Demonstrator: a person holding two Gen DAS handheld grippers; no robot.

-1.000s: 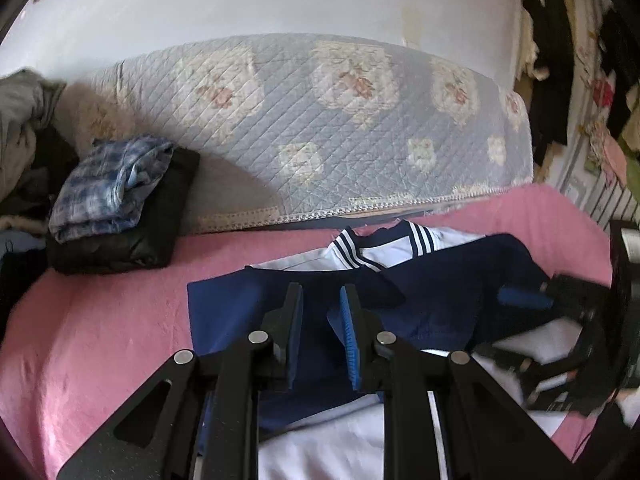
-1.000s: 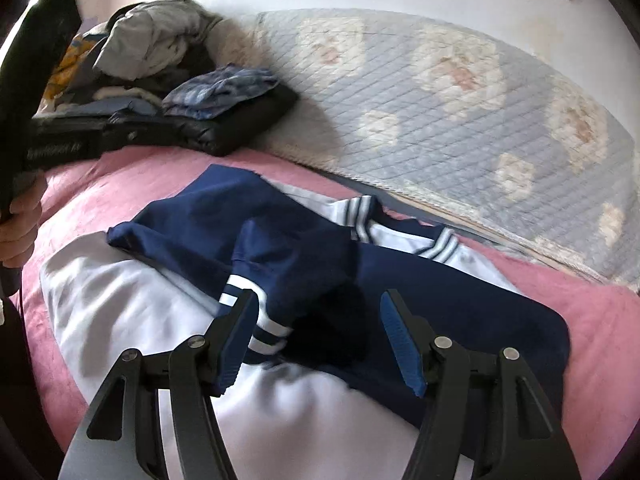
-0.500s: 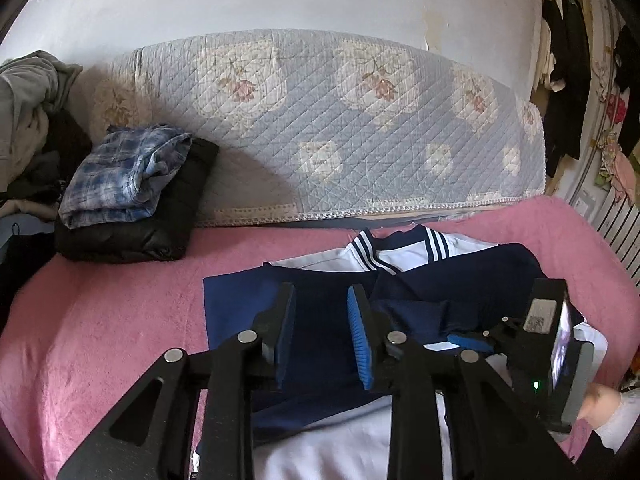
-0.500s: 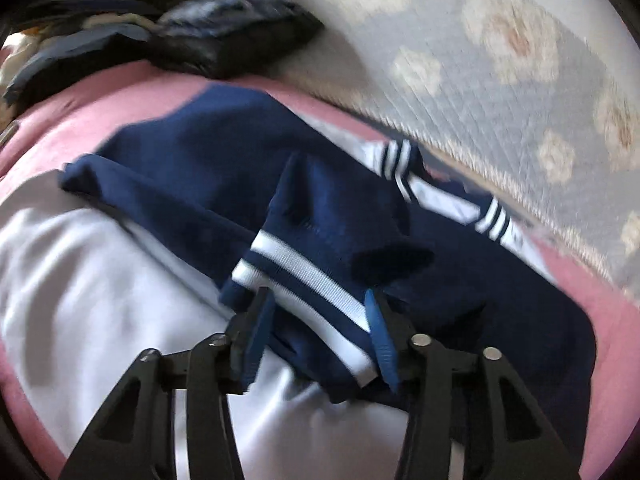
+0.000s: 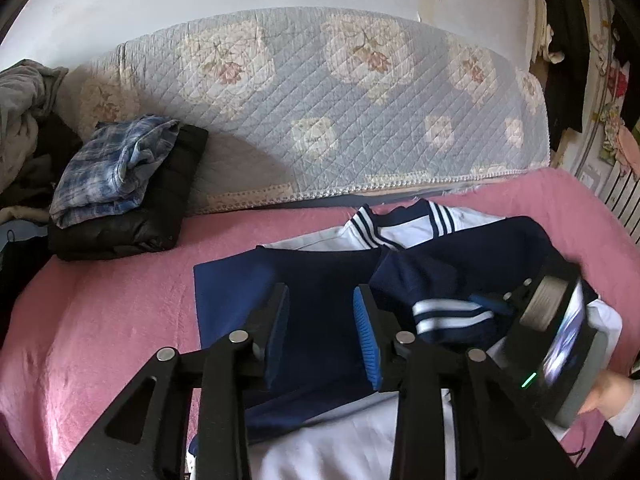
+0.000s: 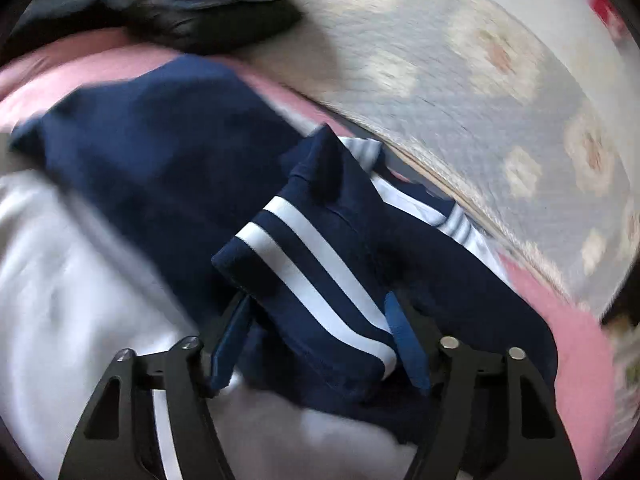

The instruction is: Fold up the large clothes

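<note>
A navy and white jacket (image 5: 320, 452) with a striped collar (image 5: 400, 228) lies flat on the pink bedspread (image 5: 100, 320). Its navy sleeves are folded across the chest. My left gripper (image 5: 320, 320) hovers over the left sleeve (image 5: 240, 292); its jaws are opening and nothing is pinched between the pads. My right gripper (image 6: 318, 320) is low over the jacket with its jaws opening. The striped cuff (image 6: 312, 268) of the other sleeve lies between its fingers, resting on the jacket. That cuff (image 5: 448, 316) also shows in the left wrist view.
A blue plaid cloth (image 5: 112, 172) lies folded on a black jacket (image 5: 128, 224) at the back left. A quilted floral cover (image 5: 340, 100) runs along the wall. Loose clothes (image 5: 24, 92) are piled far left; garments (image 5: 568, 40) hang at the right. A hand (image 5: 612, 396) holds the right gripper.
My left jaws have spread wider over the navy sleeve. My right gripper has dropped down close to the striped cuff, and its jaws narrowed around it, then widened again.
</note>
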